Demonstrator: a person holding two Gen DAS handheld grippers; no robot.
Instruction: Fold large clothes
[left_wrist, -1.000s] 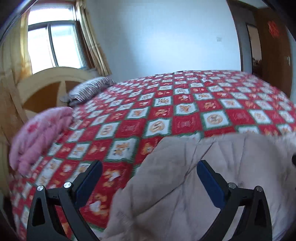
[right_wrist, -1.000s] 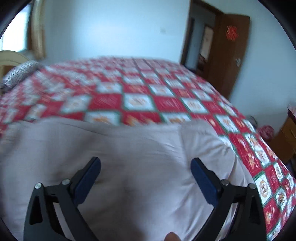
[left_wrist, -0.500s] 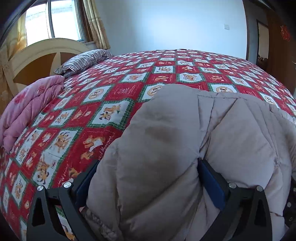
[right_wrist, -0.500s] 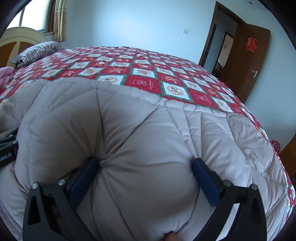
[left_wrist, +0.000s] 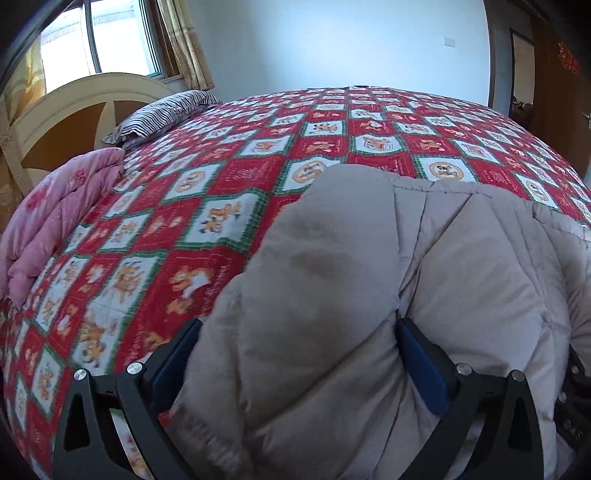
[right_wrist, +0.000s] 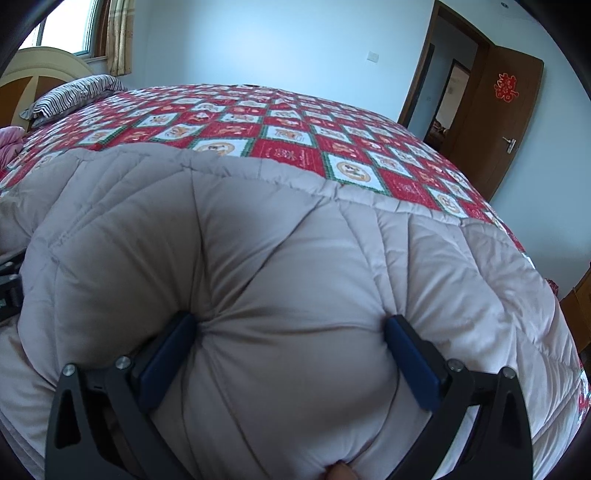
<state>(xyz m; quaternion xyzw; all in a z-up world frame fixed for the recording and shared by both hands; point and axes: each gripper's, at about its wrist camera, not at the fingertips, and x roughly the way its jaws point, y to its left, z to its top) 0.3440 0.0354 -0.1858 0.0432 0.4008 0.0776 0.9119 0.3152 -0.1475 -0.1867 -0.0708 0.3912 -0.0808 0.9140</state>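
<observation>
- A beige quilted coat (left_wrist: 369, 295) is being carried on the bed (left_wrist: 258, 184), at the edge of the bed nearest the cameras, on the red patterned bedspread (right_wrist: 288, 144).
- The coat's long axis is lying across the near edge of the bed, crosswise to both cameras' lines of sight; which end is the collar cannot be told.
- The left claw (left_wrist: 299, 365) is being held wide apart, with a thick bulge of the coat filling the gap; its blue pads (left_wrist: 421, 369) are pressing into the padding on both sides, so the fabric is being squeezed rather than pinched flat.
- The right claw (right_wrist: 291, 358) is likewise being held apart around a puffed fold of the coat (right_wrist: 295, 277), with creases radiating from each pad (right_wrist: 410, 365).
- A fingertip (right_wrist: 341, 472) is being shown at the bottom edge of the right wrist view.
- A pink folded quilt (left_wrist: 48, 221) is lying left of the coat, near the headboard (left_wrist: 74, 107).
- A striped pillow (left_wrist: 162, 114) is lying beyond the coat, beside the headboard.
- An open wooden door (right_wrist: 506, 122) is standing beyond the coat, to the right.
</observation>
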